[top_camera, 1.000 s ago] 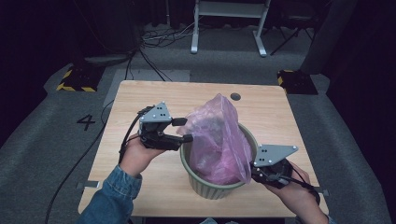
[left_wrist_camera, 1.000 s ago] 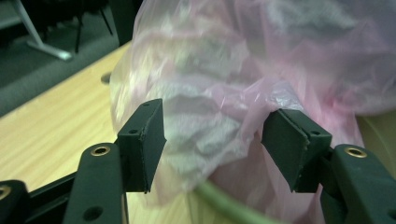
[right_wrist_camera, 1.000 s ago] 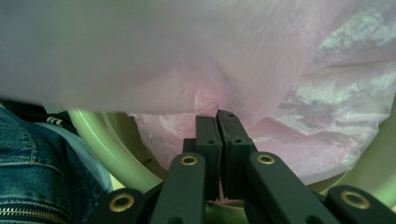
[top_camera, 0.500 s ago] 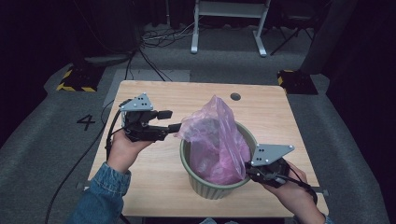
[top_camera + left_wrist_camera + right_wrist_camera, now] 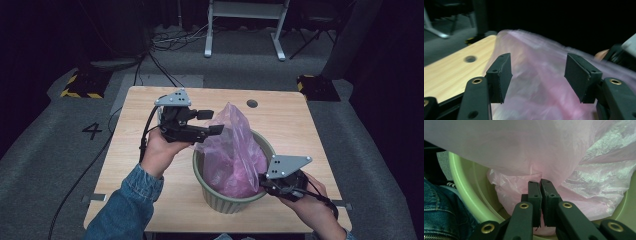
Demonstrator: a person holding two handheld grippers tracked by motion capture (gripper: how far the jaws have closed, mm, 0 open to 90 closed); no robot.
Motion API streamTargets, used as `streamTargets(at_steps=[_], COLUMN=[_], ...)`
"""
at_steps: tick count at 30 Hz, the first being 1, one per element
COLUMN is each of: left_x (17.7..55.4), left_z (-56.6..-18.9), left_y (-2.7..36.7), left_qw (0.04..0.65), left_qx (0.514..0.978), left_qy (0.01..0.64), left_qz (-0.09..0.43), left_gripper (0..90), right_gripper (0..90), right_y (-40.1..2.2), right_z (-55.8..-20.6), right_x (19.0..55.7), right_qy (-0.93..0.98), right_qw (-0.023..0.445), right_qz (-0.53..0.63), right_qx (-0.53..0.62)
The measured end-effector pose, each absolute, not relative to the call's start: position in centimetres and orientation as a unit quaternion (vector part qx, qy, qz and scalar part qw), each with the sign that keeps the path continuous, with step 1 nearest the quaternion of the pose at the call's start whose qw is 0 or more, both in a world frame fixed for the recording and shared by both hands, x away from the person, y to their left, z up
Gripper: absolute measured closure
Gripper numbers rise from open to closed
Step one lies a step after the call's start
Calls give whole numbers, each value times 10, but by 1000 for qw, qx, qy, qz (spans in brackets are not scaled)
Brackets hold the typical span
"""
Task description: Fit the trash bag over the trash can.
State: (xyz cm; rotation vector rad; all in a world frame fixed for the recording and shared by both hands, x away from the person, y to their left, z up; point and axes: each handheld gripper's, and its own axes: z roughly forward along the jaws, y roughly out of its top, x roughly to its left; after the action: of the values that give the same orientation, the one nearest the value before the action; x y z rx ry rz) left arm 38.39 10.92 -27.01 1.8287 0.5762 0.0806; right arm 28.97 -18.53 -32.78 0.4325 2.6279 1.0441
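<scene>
High view: wooden table (image 5: 150,165), grey carpet (image 5: 50,165); left claw (image 5: 212,122) open, right claw (image 5: 261,181) pinching pink bag (image 5: 235,150).

A dark numeral "4" (image 5: 93,131) on the grey floor (image 5: 45,150) left of the table.

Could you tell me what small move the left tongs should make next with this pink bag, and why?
Probably ease the left tongs forward and close on the pink bag's upper edge. They are open with the film just ahead, while the right tongs are shut on the bag at the green bin's rim.
</scene>
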Motion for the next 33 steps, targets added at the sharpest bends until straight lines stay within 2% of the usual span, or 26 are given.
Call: streamTargets(at_steps=[7, 10, 11, 12, 16, 18, 21, 26, 29, 30, 31, 32, 33], left_x=[396, 401, 401, 400, 390, 384, 376, 370, 374, 376, 380, 383, 384], left_z=[-267, -266, -266, -269, -272, -275, -277, -278, -277, -277, -276, -275, -275], left_y=[94, 84, 84, 79, 69, 66, 63, 63, 68, 71, 73, 74, 73], left_qw=[568, 551, 551, 544, 518, 516, 517, 524, 543, 552, 553, 549, 543], left_qx=[783, 793, 793, 805, 829, 834, 835, 832, 814, 805, 802, 803, 803], left_qy=[251, 256, 256, 233, 204, 188, 176, 167, 191, 204, 217, 226, 235], left_qz=[22, 39, 39, 20, 46, 57, 66, 78, 74, 75, 67, 62, 66], left_gripper=[387, 393, 438, 544, 764, 843, 897, 899, 890, 711, 647, 647, 516], right_gripper=[847, 846, 847, 846, 824, 810, 788, 775, 781, 786, 787, 787, 787], right_y=[-183, -182, -182, -182, -183, -183, -185, -186, -187, -186, -186, -186, -186], right_z=[-328, -328, -328, -328, -328, -328, -327, -326, -326, -326, -326, -326, -326], right_x=[289, 290, 289, 289, 288, 289, 289, 287, 287, 286, 286, 286, 286], right_qy=[911, 912, 912, 912, 911, 911, 909, 908, 907, 908, 908, 908, 907], right_qw=[141, 141, 141, 141, 143, 143, 143, 146, 145, 145, 146, 146, 146], right_qz=[360, 358, 358, 357, 360, 361, 364, 367, 368, 367, 367, 367, 369], right_qx=[144, 143, 142, 142, 142, 142, 144, 143, 143, 142, 141, 141, 140])
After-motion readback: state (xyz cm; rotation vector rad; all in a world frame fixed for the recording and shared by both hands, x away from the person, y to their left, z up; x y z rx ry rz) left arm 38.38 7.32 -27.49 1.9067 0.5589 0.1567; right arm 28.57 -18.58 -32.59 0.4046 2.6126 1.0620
